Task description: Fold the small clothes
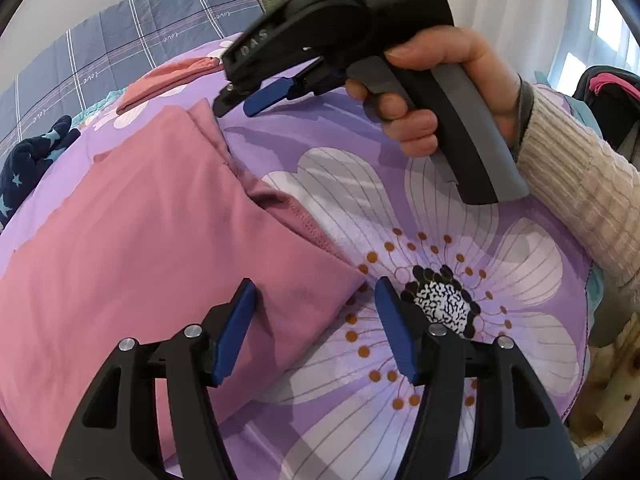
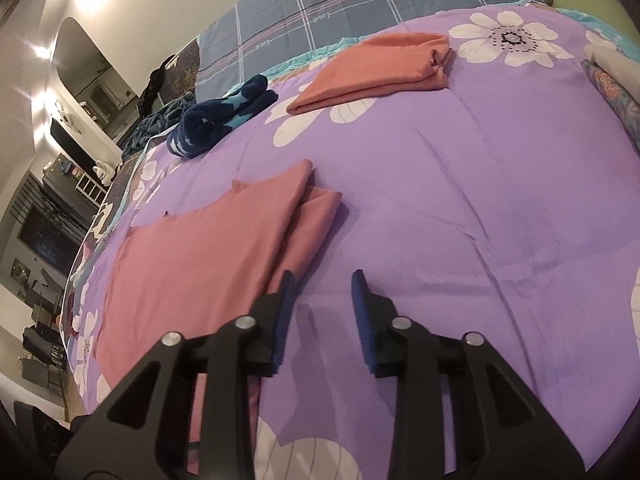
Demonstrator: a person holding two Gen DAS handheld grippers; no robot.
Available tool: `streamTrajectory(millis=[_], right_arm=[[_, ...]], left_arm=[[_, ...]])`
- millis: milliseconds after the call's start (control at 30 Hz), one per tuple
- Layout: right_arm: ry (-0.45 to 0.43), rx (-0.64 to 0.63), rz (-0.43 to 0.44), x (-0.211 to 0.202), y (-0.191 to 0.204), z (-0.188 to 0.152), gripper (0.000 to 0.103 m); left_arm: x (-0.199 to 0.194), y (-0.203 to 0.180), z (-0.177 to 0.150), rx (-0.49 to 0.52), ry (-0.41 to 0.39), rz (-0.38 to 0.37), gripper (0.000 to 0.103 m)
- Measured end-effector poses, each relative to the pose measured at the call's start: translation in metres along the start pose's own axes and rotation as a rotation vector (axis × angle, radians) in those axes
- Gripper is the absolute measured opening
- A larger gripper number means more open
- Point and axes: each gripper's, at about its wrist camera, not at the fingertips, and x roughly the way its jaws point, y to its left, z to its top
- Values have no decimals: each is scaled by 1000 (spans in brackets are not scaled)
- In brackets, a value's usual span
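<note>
A pink garment [image 1: 140, 220] lies partly folded on the purple floral quilt [image 1: 400, 168]. My left gripper [image 1: 316, 320] is open, its blue pads apart over the garment's near right corner without pressing on it. A hand [image 1: 440, 80] in a cream ribbed sleeve holds my right gripper [image 1: 240, 106] over the garment's far right edge. In the right wrist view that right gripper [image 2: 322, 296] is open with only the quilt [image 2: 480, 200] between its fingers. Its left pad sits beside the pink garment [image 2: 208, 260] at its right edge.
A folded salmon garment [image 2: 380, 64] lies farther back on the quilt, and a rolled navy star-print piece [image 2: 224, 116] lies to its left. Blue checked bedding [image 2: 360, 0] covers the far end. Folded fabrics [image 2: 616, 80] sit at the right edge. Room furniture shows at left.
</note>
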Motion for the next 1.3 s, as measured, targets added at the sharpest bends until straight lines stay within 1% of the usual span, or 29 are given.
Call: streamTrajectory(millis=[100,133,167,200,233,267,300,333,367,433,567,667,700,733,767,800,833,933,1033,1100,1167,1233,1300], right_arm=[[4,-9,6,2,3,5,37],[5,-19,5,3,4,7,37],[4,-29,2,3,6,9,37],[-1,-36,-2,3,8,12,37],[-6,-36,4,3,8,13,37],[-9,-32,13,2,8,14,36],[-10,-25,21,2,7,15,33],[-8,-21,21,3,6,15,31],[-6,-17,20,3,4,16,31],[-2,-5,31,5,2,16,31],[23,11,58,13,3,17,32],[52,11,57,24,6,20,39],[56,12,52,27,7,21,39],[56,15,41,31,7,22,39],[52,17,37,33,6,22,39],[47,21,39,34,5,22,39],[36,33,48,35,3,21,38],[20,55,67,35,-5,19,33],[12,70,84,33,-10,20,32],[8,66,89,33,-11,20,32],[6,61,91,34,-11,19,32],[2,57,94,35,-11,19,32],[-2,58,100,35,-12,18,32]], left_arm=[[0,0,1,-8,1,-6,62],[1,1,1,-14,2,-6,59],[0,2,0,-19,1,5,54],[0,3,0,-23,0,19,43],[-1,5,0,-28,0,26,30],[-2,9,1,-41,-2,27,23],[-3,12,1,-53,0,22,12],[-5,15,0,-69,2,10,9],[-5,17,0,-77,3,4,8],[-8,20,0,-86,-2,-8,7],[-11,17,-1,-68,-11,-17,8],[-9,12,-2,-72,-2,-15,10],[-8,12,-2,-73,1,-14,14],[-8,11,-2,-73,6,-13,23],[-7,10,-2,-71,8,-11,28],[-7,8,-2,-63,5,-1,39],[-8,5,-2,-48,-3,13,43],[-8,-9,-1,8,-22,20,44],[-11,-18,2,37,-54,52,45],[-20,-21,6,62,-106,78,45],[-29,-26,8,99,-135,73,45],[-30,-25,13,160,-127,57,45],[-27,-28,17,255,-99,43,45]])
